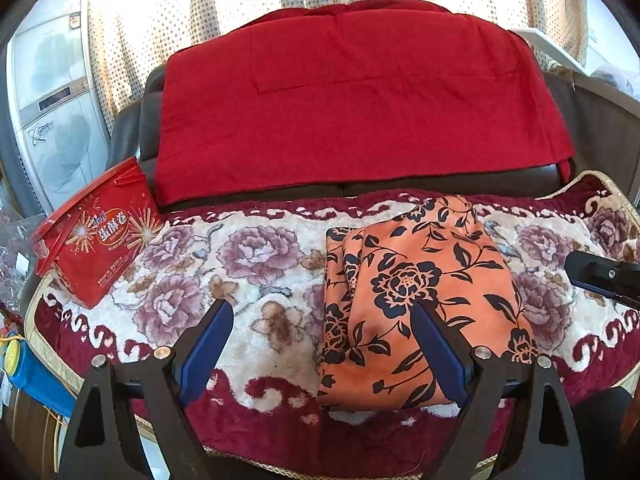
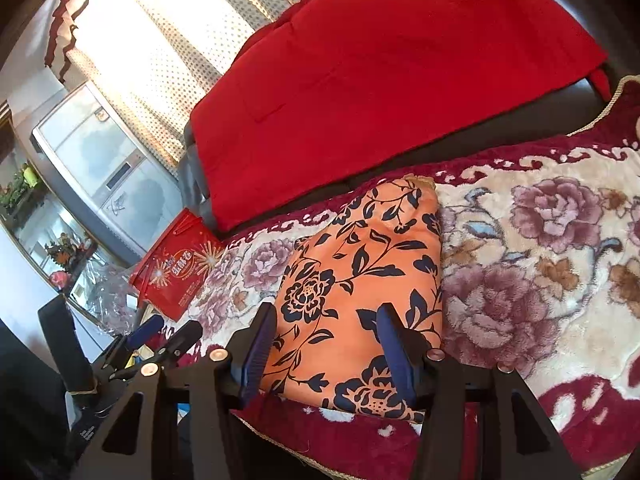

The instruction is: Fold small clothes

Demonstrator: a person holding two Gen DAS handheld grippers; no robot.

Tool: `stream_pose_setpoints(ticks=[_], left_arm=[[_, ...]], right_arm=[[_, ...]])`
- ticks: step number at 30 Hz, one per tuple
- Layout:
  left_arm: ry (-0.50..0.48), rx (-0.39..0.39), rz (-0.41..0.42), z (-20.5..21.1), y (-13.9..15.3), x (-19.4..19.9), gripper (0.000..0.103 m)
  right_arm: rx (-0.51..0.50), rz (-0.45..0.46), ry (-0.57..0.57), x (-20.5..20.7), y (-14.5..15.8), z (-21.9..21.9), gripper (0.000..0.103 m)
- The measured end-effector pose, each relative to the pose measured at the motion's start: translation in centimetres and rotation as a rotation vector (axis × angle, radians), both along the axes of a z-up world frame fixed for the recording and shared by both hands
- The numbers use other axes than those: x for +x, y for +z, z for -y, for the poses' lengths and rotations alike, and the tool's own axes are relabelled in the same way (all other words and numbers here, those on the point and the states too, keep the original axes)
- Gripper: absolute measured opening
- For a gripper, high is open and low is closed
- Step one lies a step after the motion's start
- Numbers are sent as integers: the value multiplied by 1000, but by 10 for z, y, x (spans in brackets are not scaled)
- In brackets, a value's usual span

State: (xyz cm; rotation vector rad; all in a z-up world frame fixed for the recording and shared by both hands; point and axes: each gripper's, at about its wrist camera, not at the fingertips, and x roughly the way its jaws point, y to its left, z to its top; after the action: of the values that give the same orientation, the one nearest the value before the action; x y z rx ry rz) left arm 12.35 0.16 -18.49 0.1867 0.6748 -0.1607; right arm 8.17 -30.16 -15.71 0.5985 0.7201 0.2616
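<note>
My left gripper [image 1: 322,320] is spread wide, nothing between the blue pads, hanging above the blanket [image 1: 248,280]; its right finger [image 1: 438,354] overlaps the left part of the cloth in the view, contact not visible. My right gripper [image 2: 326,330] stands partly spread, pads clear of fabric, above the near end of the cloth, holding nothing. Cloth [image 1: 420,292]: orange with black flowers, folded into a long packet, lying flat on the floral blanket, near end at the front border, far end close to the sofa back. Red throw [image 1: 360,96] draped over the sofa backrest behind. Red box [image 1: 96,236] stands at the blanket's left end, well apart from the cloth. Dotted curtain [image 1: 168,12] behind the sofa
</note>
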Motion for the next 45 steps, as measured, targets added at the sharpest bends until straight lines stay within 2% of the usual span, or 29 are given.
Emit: stream_pose_setpoints(ticks=[6,11,17,23,27,33,35,37,39,44,45], left_arm=[[8,34,-65,2,-28,15,91],[57,70,-166,-5,-66,39,91],[51,33,-172,-1,-65,80,91],[29,164,-270,20,-101,119,91],[36,111,-245,11,-88,109,91],[34,54,-171,1,-64,73,91],[30,49,-174,1,-71,64,91],[22,79,-233,6,-90,64,91],[26,95,-234,7,-95,62,91],[9,69,-136,4,-58,45,91],[7,64,-113,3,-51,42,91]], right_arm=[[29,-44,25,11,-28,-5,55],[70,-88,5,24,-50,-1,51],[55,-82,-19,59,-48,0,50],[87,-151,-15,103,-76,-4,51],[72,-135,-2,101,-70,-4,51],[76,-71,-15,52,-53,-1,51],[77,-87,-16,40,-61,-4,51],[90,-164,-6,38,-83,-9,51],[94,-154,-13,33,-83,-10,51],[101,-119,-11,24,-57,-6,52],[102,-107,-17,21,-52,-5,55]])
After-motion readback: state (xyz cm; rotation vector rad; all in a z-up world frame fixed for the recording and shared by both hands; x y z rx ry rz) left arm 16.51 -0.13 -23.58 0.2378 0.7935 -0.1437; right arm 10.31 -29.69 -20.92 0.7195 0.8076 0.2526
